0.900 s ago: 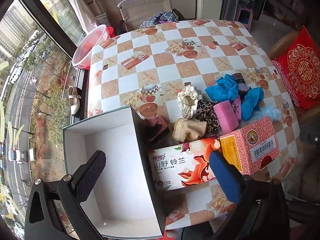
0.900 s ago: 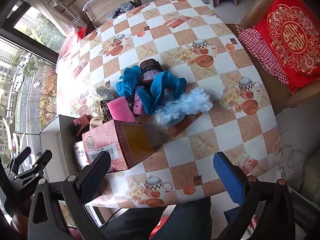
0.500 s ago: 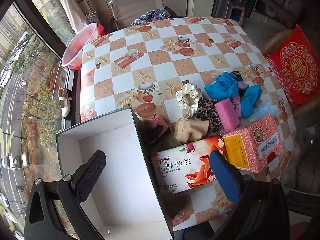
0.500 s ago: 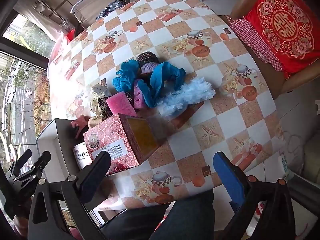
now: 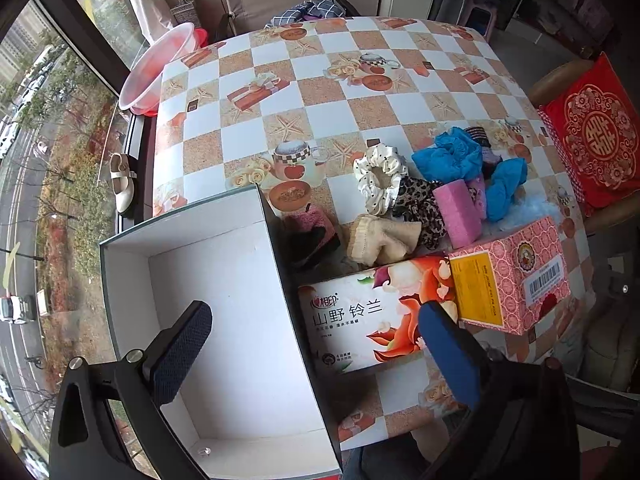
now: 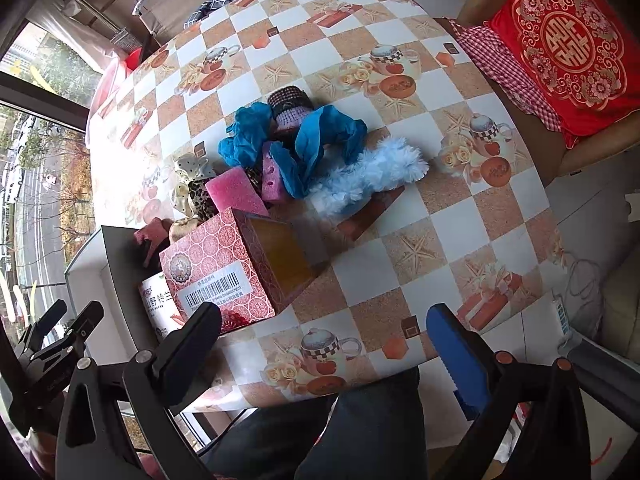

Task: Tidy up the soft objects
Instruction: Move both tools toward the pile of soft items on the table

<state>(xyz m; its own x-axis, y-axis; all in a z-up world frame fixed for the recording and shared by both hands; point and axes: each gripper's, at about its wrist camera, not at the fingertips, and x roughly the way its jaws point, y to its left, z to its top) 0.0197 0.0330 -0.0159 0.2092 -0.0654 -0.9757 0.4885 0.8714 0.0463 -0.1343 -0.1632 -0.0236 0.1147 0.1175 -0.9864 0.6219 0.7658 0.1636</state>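
A heap of soft things lies on the checked table: a white dotted scrunchie [image 5: 379, 178], blue cloth [image 5: 448, 157], a pink sponge [image 5: 458, 213], a beige sock [image 5: 376, 238], leopard fabric [image 5: 420, 208] and a light-blue fluffy piece [image 6: 368, 178]. An empty white box [image 5: 224, 304] stands at the near left. My left gripper [image 5: 316, 344] is open above the box edge and a floral tissue box [image 5: 368, 312]. My right gripper [image 6: 324, 348] is open over the table's near edge, apart from the heap.
A pink patterned box [image 6: 224, 268] lies beside the floral tissue box. A red cushion [image 6: 568, 40] sits on a chair at the right. A pink basin [image 5: 160, 68] stands past the table's far left corner. The left gripper [image 6: 52, 344] shows at the right wrist view's left edge.
Both grippers have drawn back and up from the table, so more of it shows. Both stay open; no object has moved.
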